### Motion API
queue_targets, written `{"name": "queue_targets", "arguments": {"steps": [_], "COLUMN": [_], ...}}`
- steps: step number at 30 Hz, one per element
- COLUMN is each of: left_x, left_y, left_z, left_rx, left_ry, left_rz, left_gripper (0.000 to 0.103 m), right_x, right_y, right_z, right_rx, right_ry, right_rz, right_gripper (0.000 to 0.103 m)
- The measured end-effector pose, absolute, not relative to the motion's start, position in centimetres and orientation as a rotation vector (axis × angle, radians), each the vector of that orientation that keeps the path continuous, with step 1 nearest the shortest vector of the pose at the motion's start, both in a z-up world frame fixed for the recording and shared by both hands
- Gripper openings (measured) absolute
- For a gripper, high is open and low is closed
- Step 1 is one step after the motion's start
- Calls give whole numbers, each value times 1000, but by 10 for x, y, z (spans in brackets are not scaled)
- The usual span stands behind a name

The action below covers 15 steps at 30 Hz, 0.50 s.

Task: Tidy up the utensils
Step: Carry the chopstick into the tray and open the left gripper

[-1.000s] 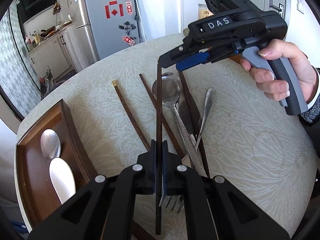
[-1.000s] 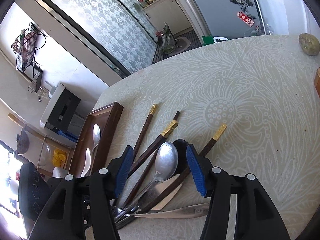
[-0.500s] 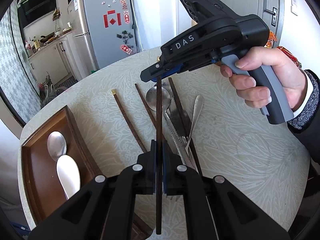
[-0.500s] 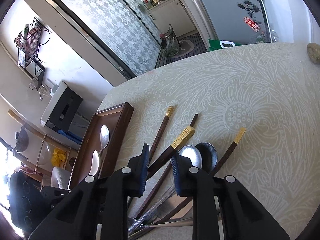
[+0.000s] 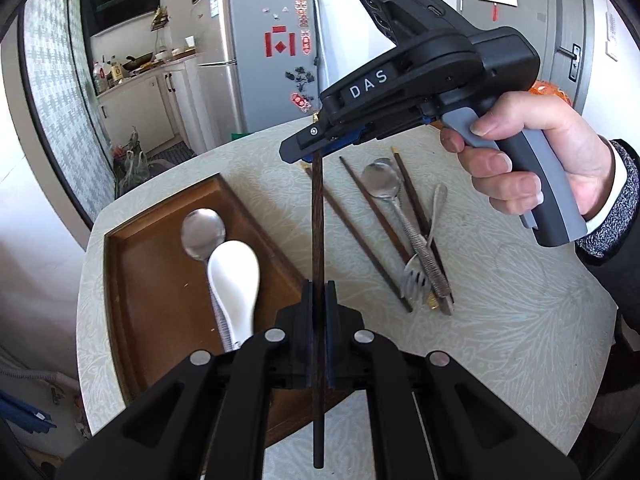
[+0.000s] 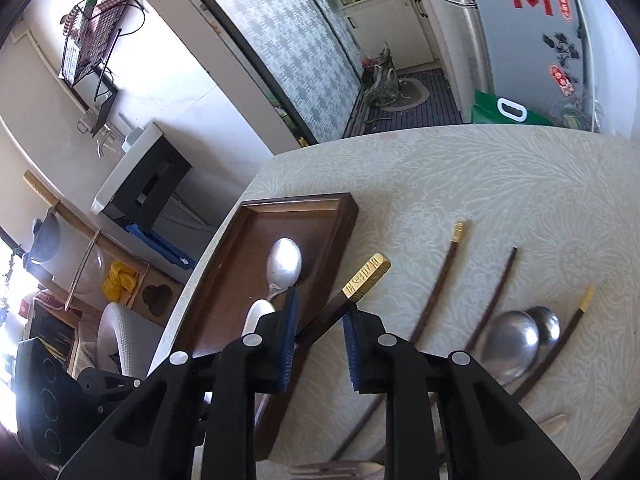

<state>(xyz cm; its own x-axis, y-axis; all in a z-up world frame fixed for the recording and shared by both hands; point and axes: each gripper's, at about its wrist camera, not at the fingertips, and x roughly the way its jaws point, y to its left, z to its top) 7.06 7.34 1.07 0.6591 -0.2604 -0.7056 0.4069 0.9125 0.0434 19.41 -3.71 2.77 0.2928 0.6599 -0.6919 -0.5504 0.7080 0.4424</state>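
Item: dark wooden chopstick (image 5: 317,240), gold-capped at 1 end (image 6: 366,278), carried off the table by 2 grippers

Left gripper (image 5: 318,308): jaws together, clamped on the chopstick's lower shaft; the thin end hangs out below the pads toward the camera

Right gripper (image 6: 320,330): jaws closed on the same chopstick just behind its gold cap, the stick crossing aslant between the blue pads (image 6: 289,332); a hand (image 5: 532,160) wraps its grey handle

Wooden tray (image 5: 132,264): to the left of and below the left gripper's fingers, at the table's edge; holds 1 metal spoon (image 5: 202,234) and 1 white ceramic spoon (image 5: 234,280), the white one overlapping the metal handle

Loose pile (image 5: 404,236): to the right of the held chopstick, on the patterned tablecloth (image 5: 500,332); 3 more dark chopsticks, a metal spoon, a fork and further metal pieces, crossed over one another
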Motion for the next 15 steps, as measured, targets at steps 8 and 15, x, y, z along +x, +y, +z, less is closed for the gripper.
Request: {"name": "queue_targets", "arguments": {"steps": [8, 15], "left_x": [78, 87], "left_y": [125, 153], "left_z": [-3, -9], "left_rx": [142, 98], "left_ry": [789, 810], "left_rz": [-226, -145], "left_gripper": [7, 9], "right_x": [212, 227], "right_y": [54, 112], "right_z": [21, -2], "right_rx": [13, -48], "right_ry": [999, 1035], "right_rz": [884, 908], "right_gripper": [21, 20]}}
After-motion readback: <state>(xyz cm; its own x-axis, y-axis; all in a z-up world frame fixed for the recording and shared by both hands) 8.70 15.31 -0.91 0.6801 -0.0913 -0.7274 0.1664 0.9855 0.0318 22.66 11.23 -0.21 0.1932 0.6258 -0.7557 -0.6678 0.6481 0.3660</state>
